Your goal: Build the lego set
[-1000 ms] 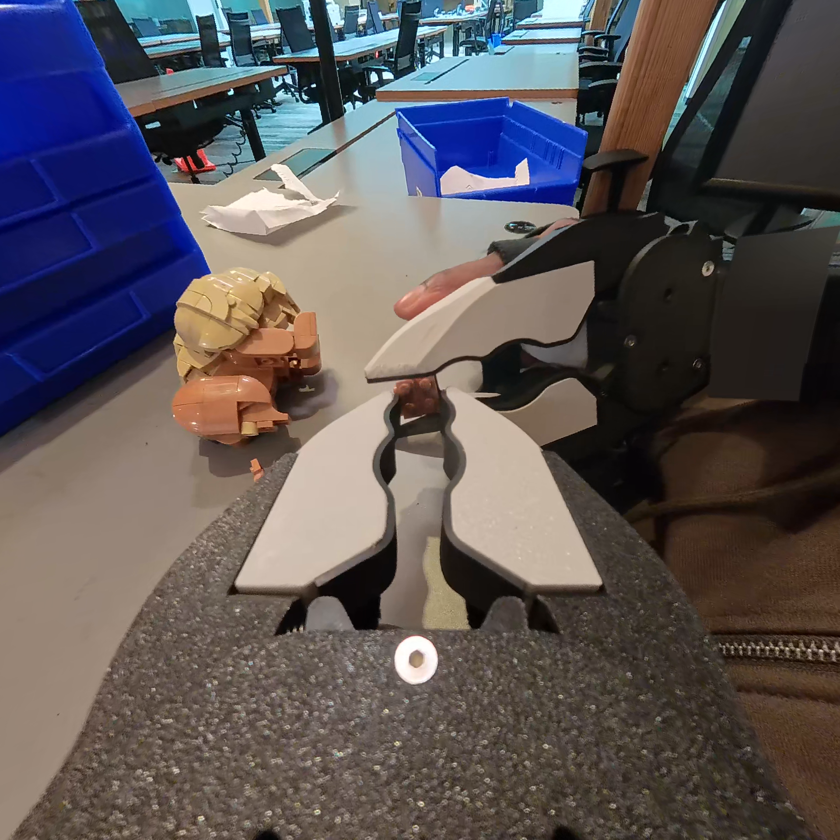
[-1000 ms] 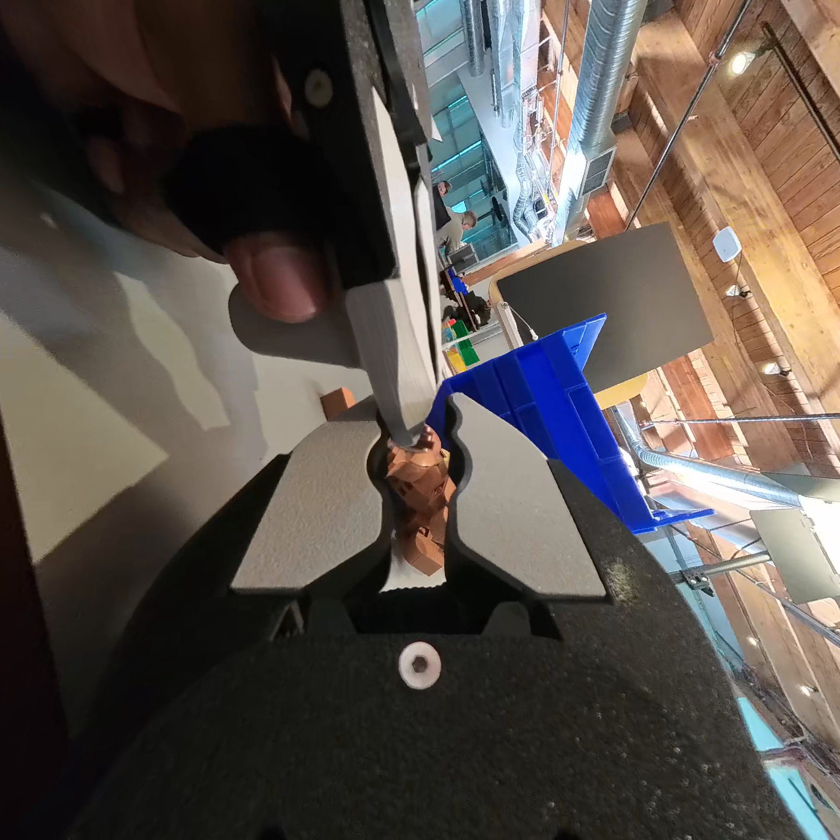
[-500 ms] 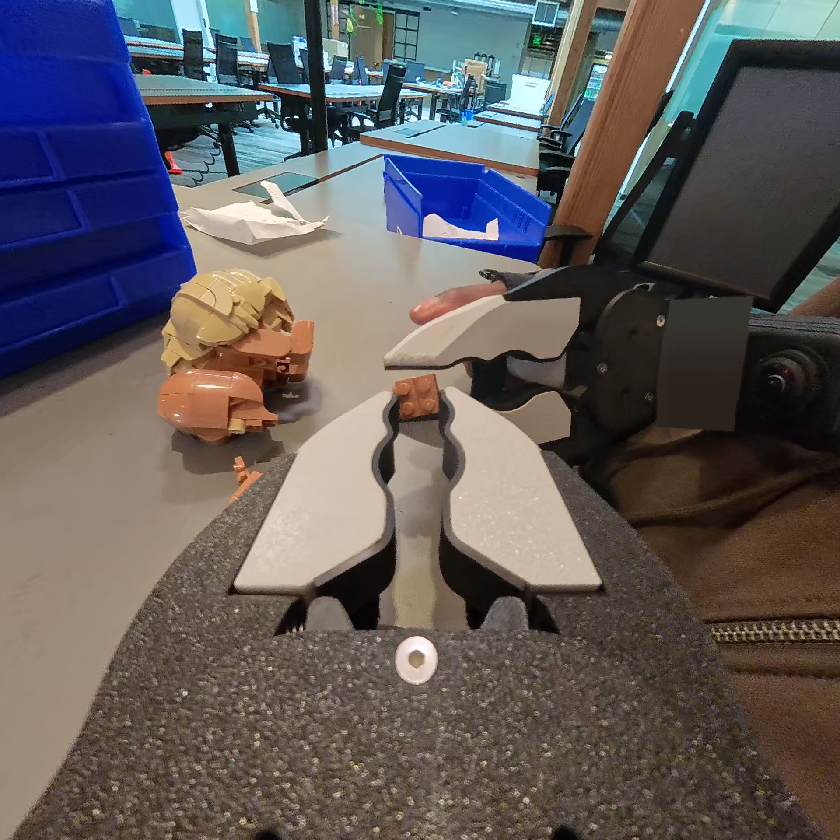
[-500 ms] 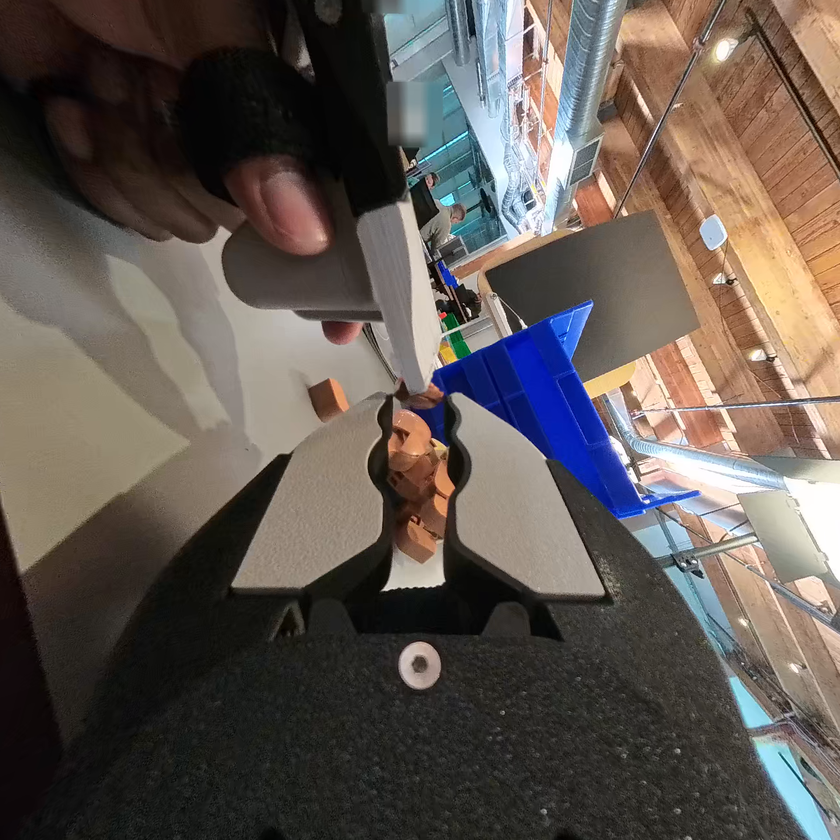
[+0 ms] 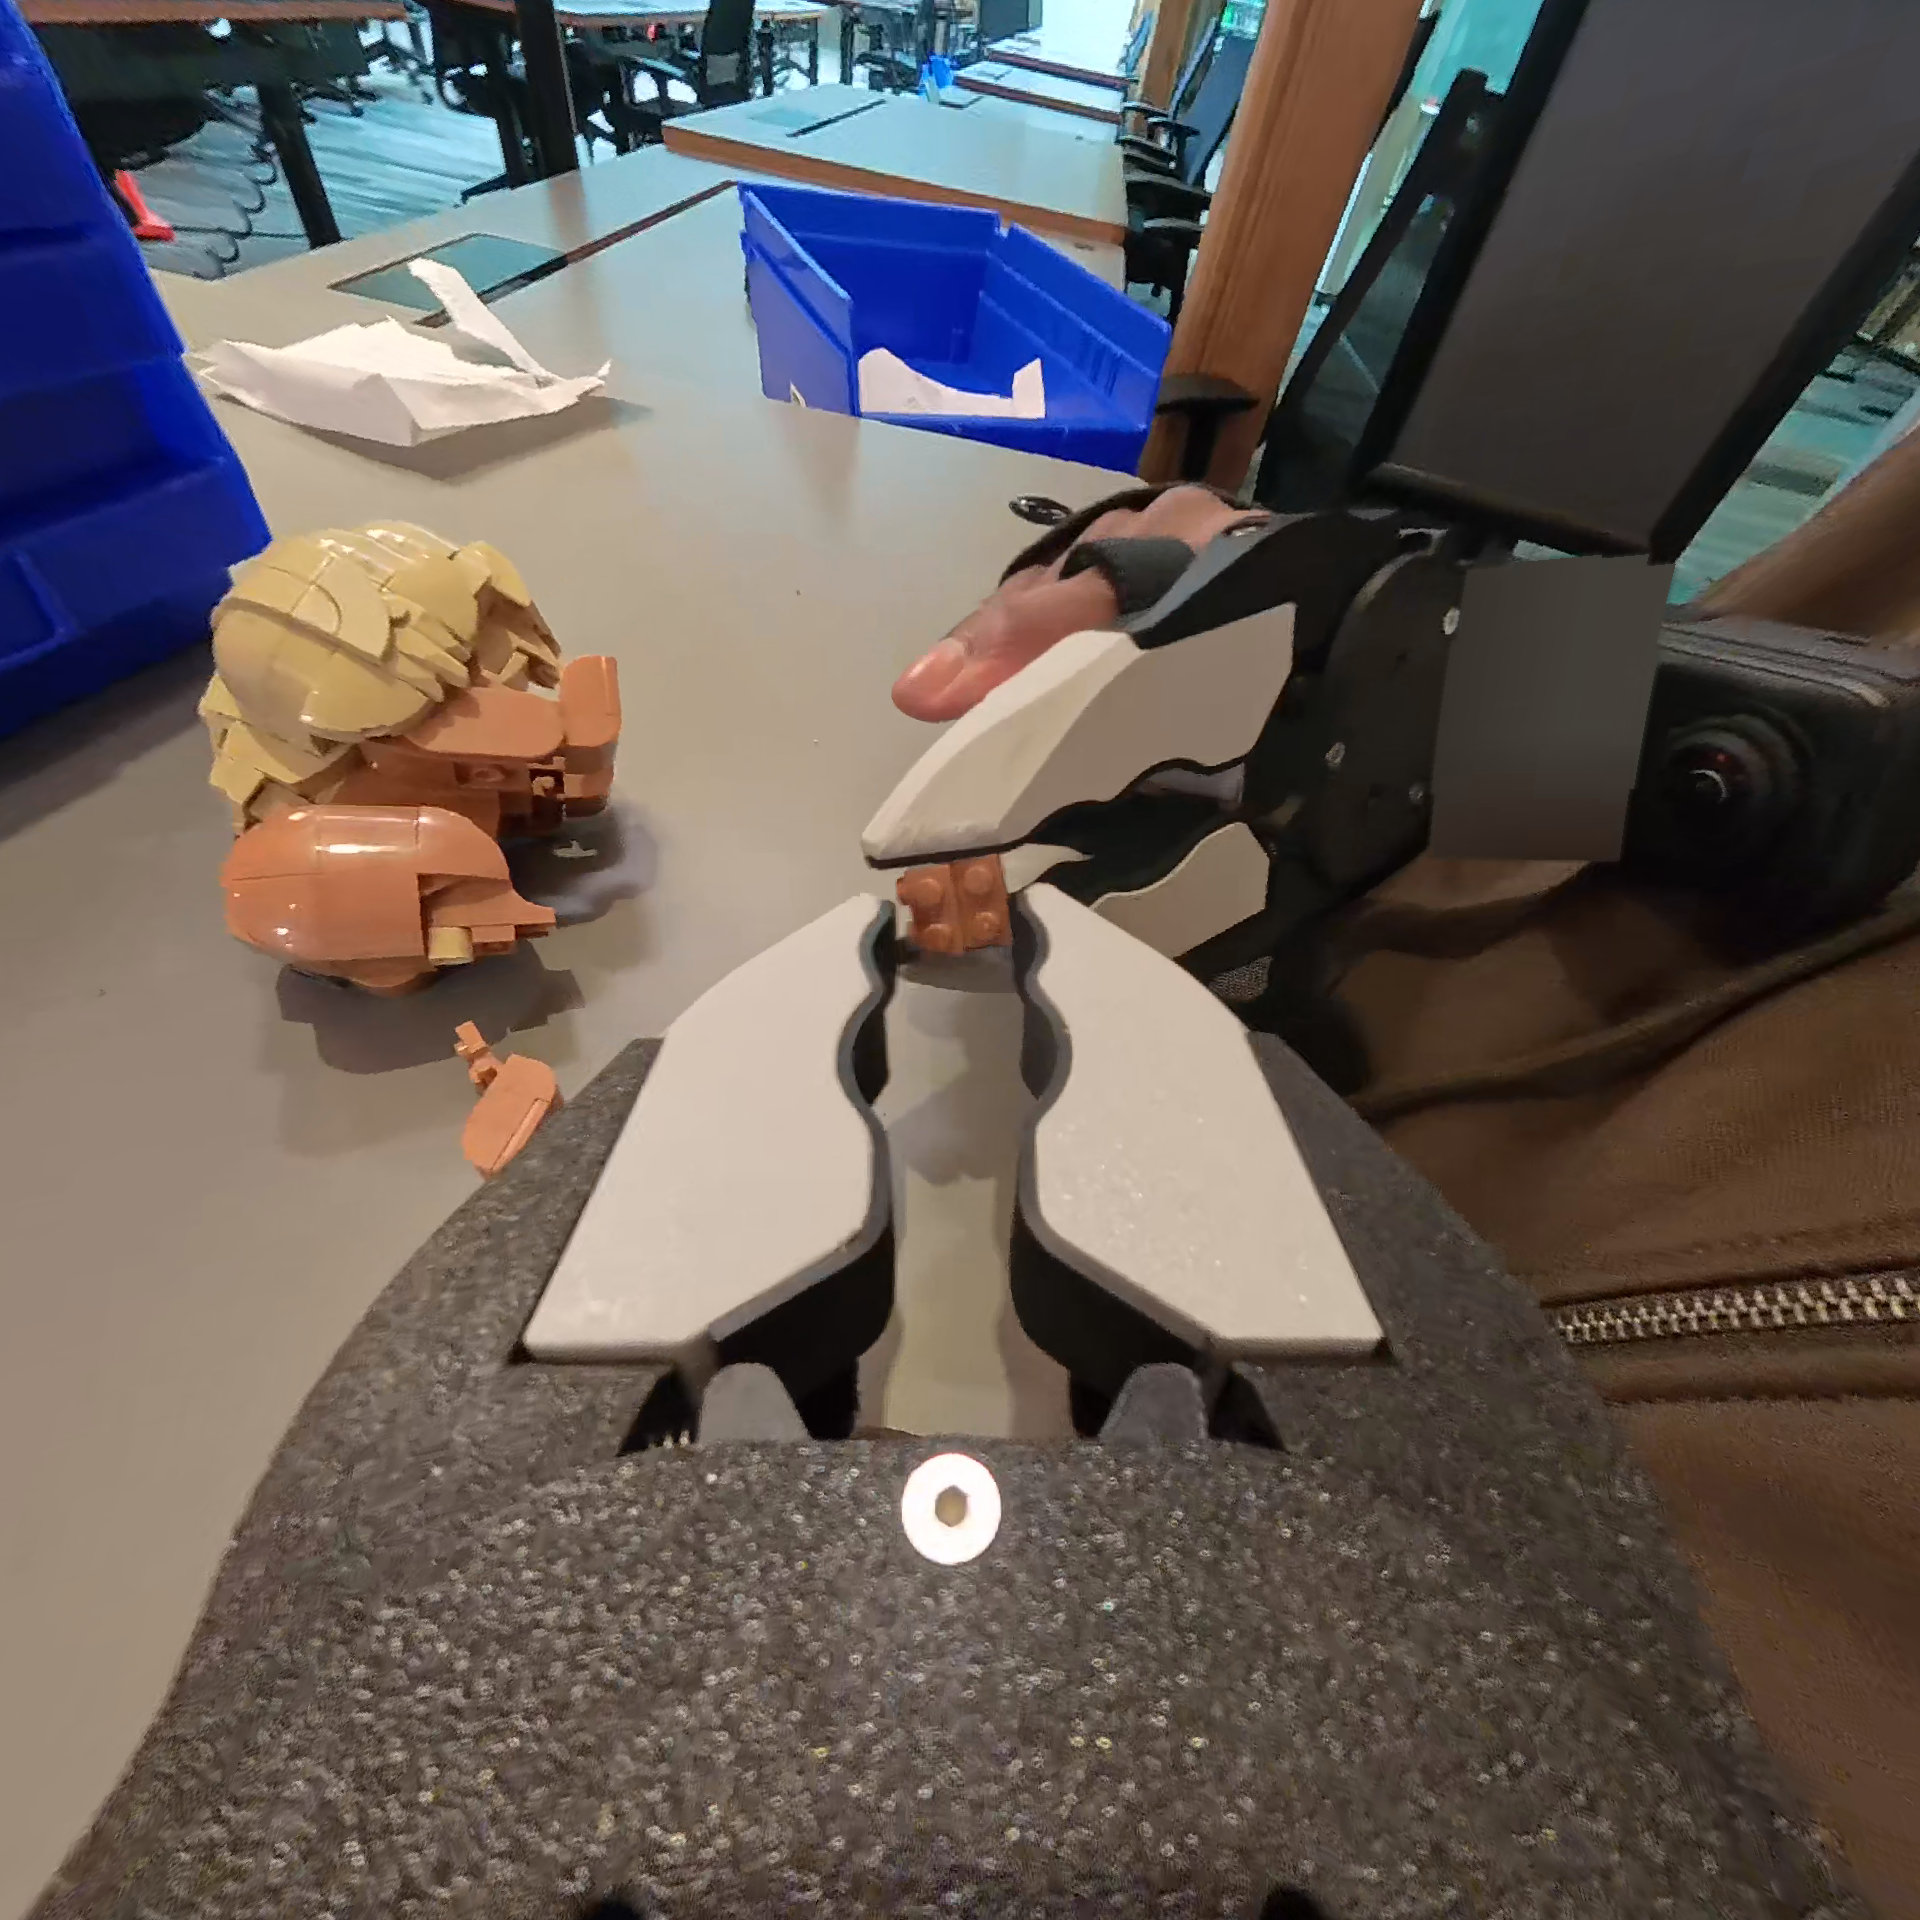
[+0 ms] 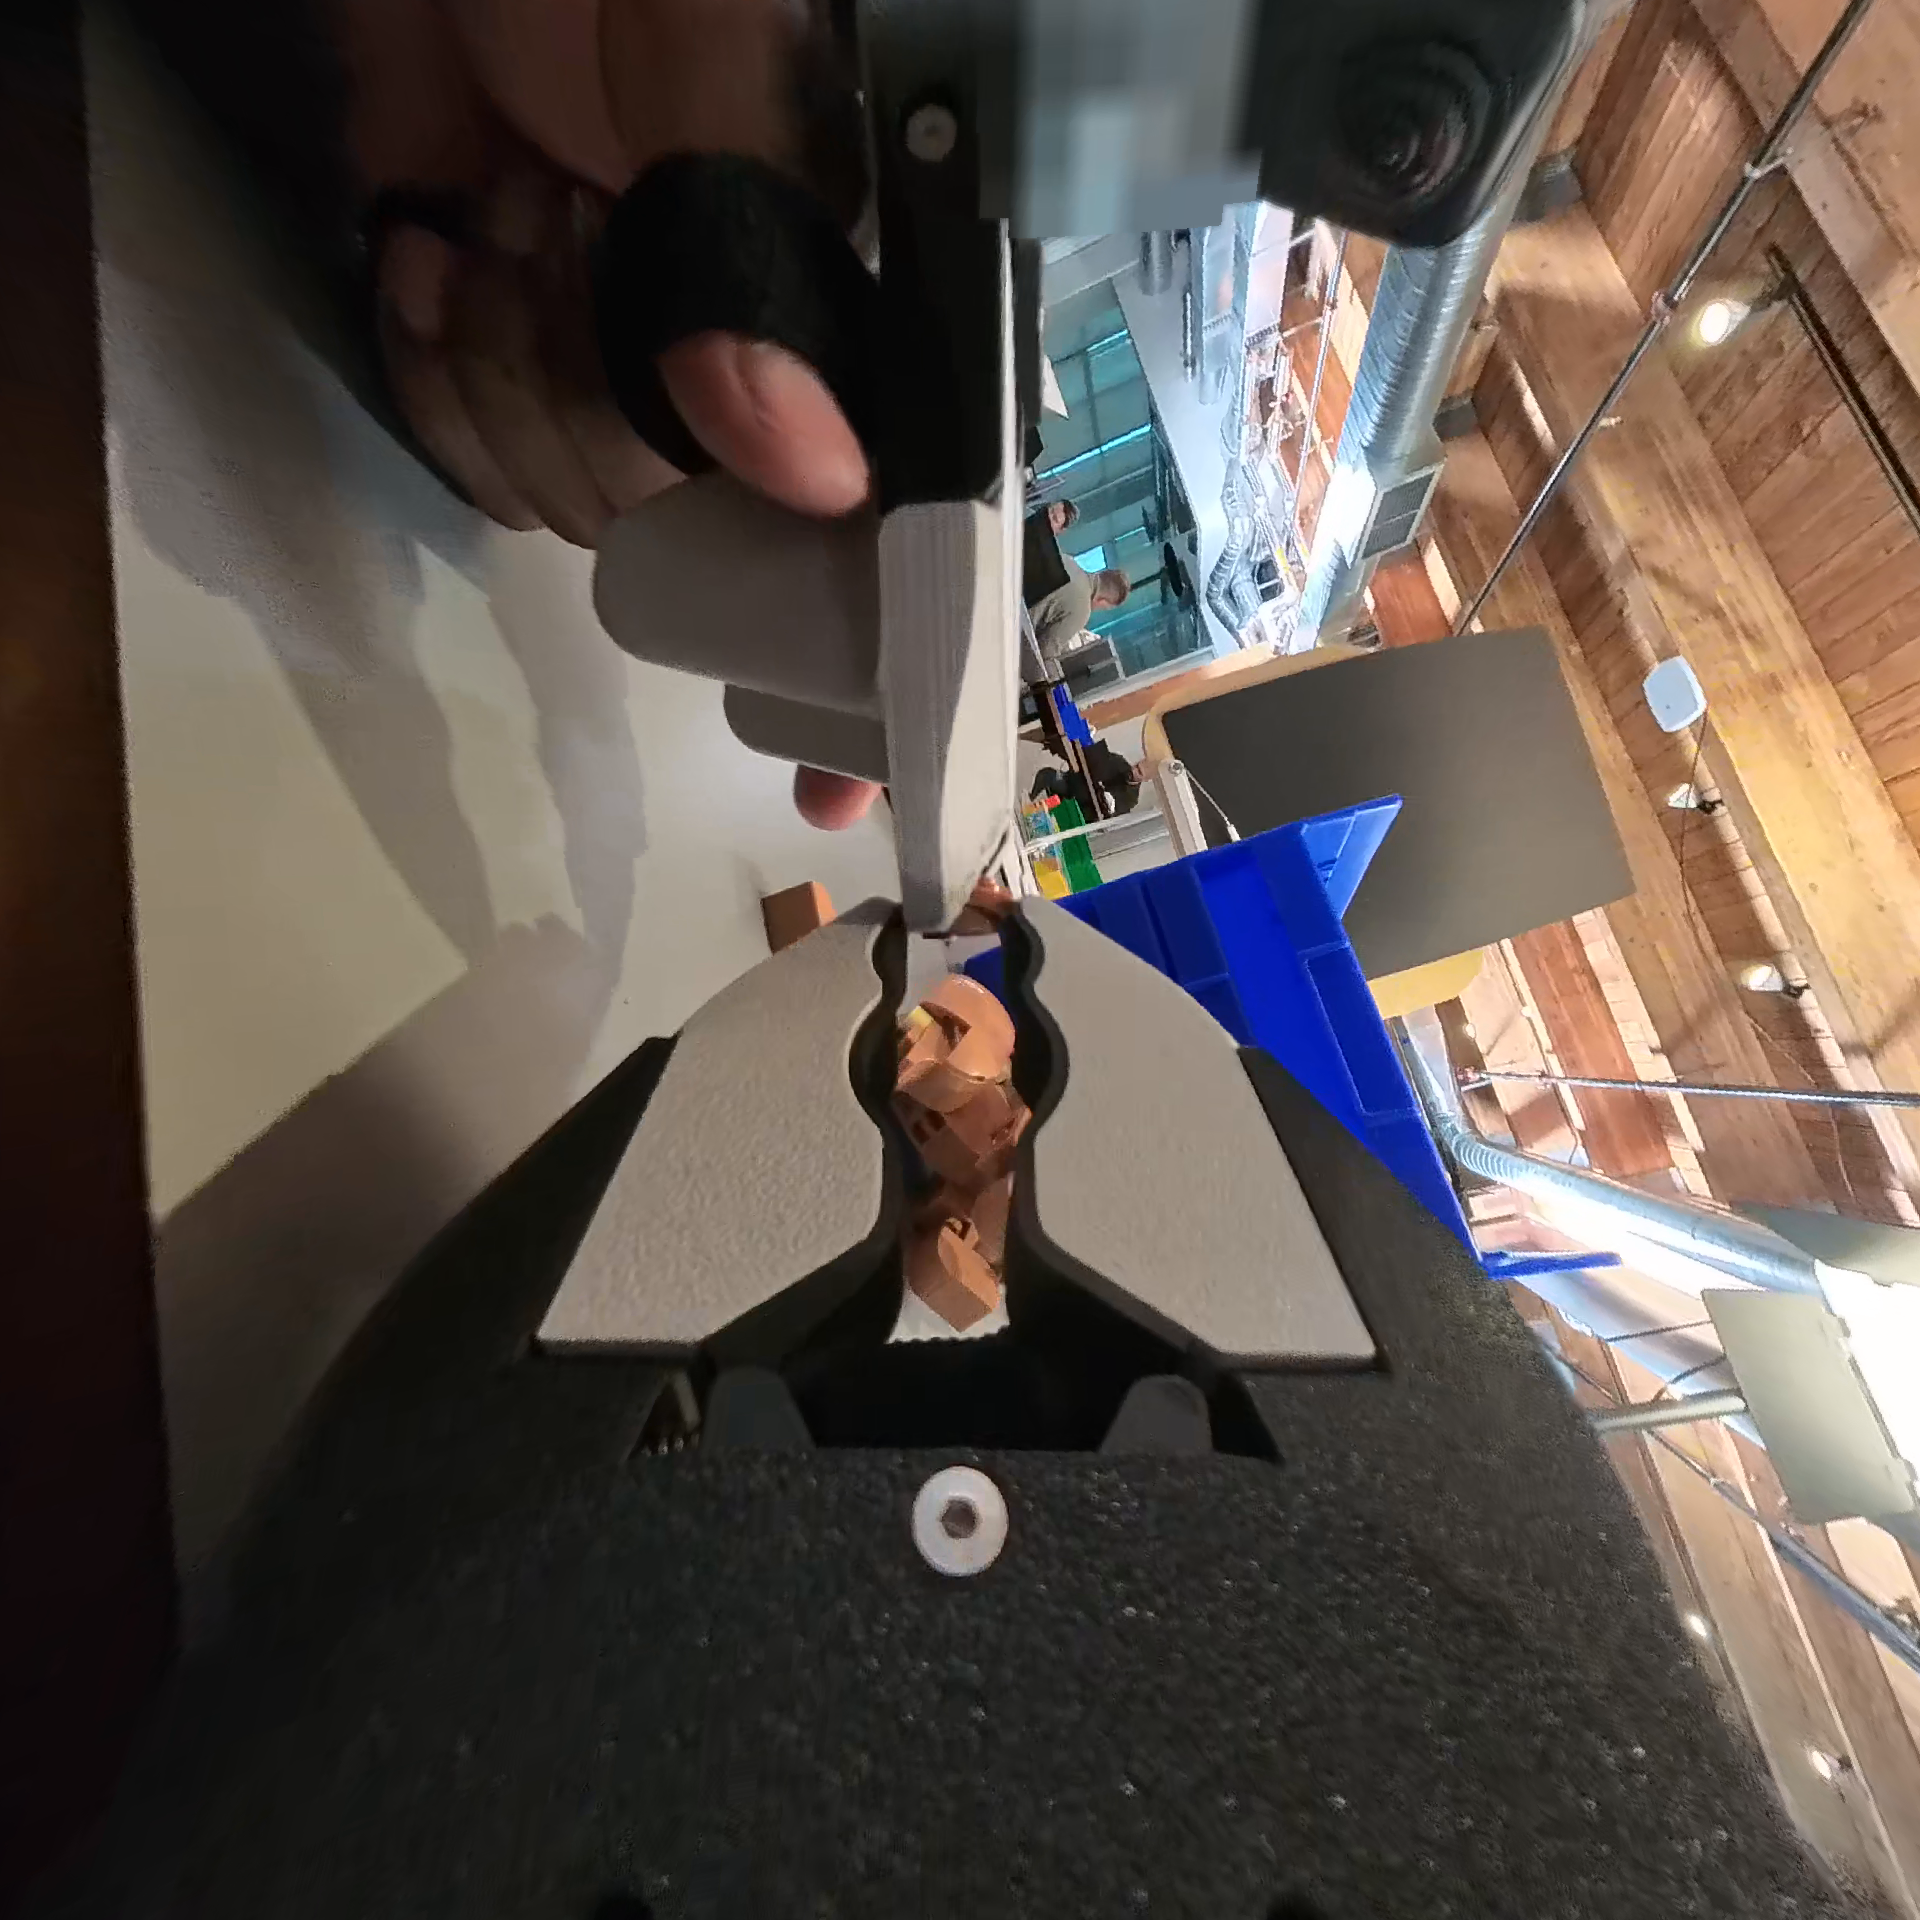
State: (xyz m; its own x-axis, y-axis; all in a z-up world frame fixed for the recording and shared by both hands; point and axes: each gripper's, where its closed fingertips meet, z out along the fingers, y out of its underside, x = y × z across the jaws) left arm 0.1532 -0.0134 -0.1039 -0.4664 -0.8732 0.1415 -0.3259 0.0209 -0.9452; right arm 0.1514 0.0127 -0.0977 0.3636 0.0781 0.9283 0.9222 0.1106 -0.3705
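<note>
A small brown brick [image 5: 954, 911] was gripped by both the left gripper [image 5: 951, 914] and the right gripper [image 5: 961, 857] — a hand-off beside the part-built figure [image 5: 400, 769]; one release was judged next.

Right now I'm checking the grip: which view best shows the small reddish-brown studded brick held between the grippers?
The left wrist view: the small reddish-brown studded brick faces the camera, studs visible, at the left gripper tips. The right wrist view shows only a dark sliver behind the other gripper's finger.
</note>
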